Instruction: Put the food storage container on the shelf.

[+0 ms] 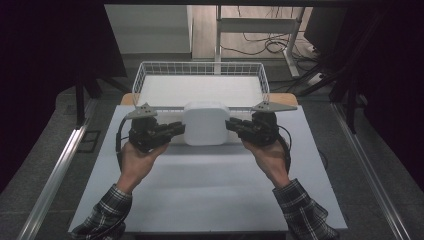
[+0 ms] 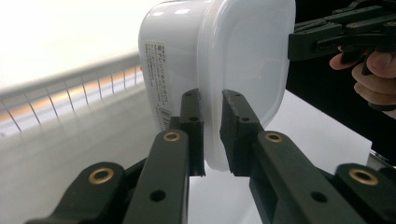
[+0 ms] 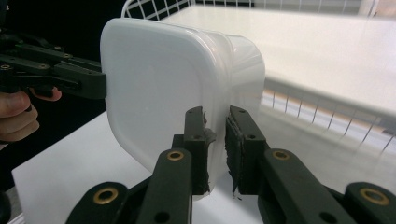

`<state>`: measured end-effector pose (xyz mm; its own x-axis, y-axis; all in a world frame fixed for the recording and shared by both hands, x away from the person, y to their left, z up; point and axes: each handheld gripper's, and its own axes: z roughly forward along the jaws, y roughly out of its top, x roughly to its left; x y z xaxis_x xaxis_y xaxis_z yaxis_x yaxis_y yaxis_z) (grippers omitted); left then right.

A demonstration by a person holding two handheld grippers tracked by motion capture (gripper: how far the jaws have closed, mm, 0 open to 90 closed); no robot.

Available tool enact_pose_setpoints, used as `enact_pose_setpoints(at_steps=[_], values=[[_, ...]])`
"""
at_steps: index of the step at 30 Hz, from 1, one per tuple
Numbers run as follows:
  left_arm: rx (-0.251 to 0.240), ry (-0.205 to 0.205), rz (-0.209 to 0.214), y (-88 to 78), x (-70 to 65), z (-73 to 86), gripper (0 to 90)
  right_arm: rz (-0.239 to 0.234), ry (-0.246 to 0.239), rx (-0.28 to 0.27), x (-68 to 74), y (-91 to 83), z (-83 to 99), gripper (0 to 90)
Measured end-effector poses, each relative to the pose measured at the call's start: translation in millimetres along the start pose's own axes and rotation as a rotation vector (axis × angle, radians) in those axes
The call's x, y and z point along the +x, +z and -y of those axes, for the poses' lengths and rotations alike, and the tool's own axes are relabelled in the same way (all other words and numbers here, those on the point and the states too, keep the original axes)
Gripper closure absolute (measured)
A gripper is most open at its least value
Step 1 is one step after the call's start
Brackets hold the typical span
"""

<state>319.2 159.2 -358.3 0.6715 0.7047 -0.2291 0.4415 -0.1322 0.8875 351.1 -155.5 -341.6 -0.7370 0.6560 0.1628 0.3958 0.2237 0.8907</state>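
A white lidded plastic container (image 1: 206, 123) hangs clear of the white table (image 1: 200, 190), gripped from both sides, just short of the white wire basket (image 1: 200, 67) that sits at twelve o'clock from it. The left gripper (image 1: 176, 130) takes the container's nine o'clock edge and the right gripper (image 1: 234, 125) its three o'clock edge.

In the left gripper view the jaws are nearly closed and pinch the thin lid rim (image 2: 212, 116), with the labelled tub body to one side of it. In the right gripper view the same narrow pinch shows on the opposite rim (image 3: 215, 140), and the pads (image 3: 233, 149) there look worn and ragged.

The step in hand looks like carrying the container over the near basket wall and setting it down inside. To do it well, both hands should travel together at one pace and one height, so that neither rim twists out of its pinch. A rim grip this shallow gives little hold against tilt, so the lid should stay level throughout. The bottom of the tub must pass above the wire wall before any forward push toward twelve o'clock. Neither grip should loosen until the tub rests on the basket floor.
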Motion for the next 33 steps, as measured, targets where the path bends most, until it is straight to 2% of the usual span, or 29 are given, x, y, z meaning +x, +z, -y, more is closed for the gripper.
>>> enact_pose_setpoints(at_steps=[7, 15, 20, 27, 33], values=[[-0.026, 0.011, -0.008, -3.9, 6.4, -31.1, 80.2, 0.012, -0.011, -0.032, -5.9, 1.3, -31.7, 77.9], [-0.042, 0.006, -0.005, -0.5, 19.1, -55.5, 79.9, 0.029, -0.007, -0.056, -12.5, 5.2, -58.1, 77.6], [-0.028, 0.002, -0.019, 6.0, 26.5, -62.5, 79.4, 0.050, -0.003, -0.045, -19.4, 13.5, -68.2, 77.5], [-0.015, -0.020, -0.033, 17.3, 37.2, -65.9, 78.1, 0.060, 0.019, -0.028, -27.2, 23.4, -72.4, 76.9], [-0.026, -0.030, -0.013, 22.4, 41.4, -67.9, 70.3, 0.066, 0.048, -0.021, -33.5, 32.0, -72.2, 75.2]])
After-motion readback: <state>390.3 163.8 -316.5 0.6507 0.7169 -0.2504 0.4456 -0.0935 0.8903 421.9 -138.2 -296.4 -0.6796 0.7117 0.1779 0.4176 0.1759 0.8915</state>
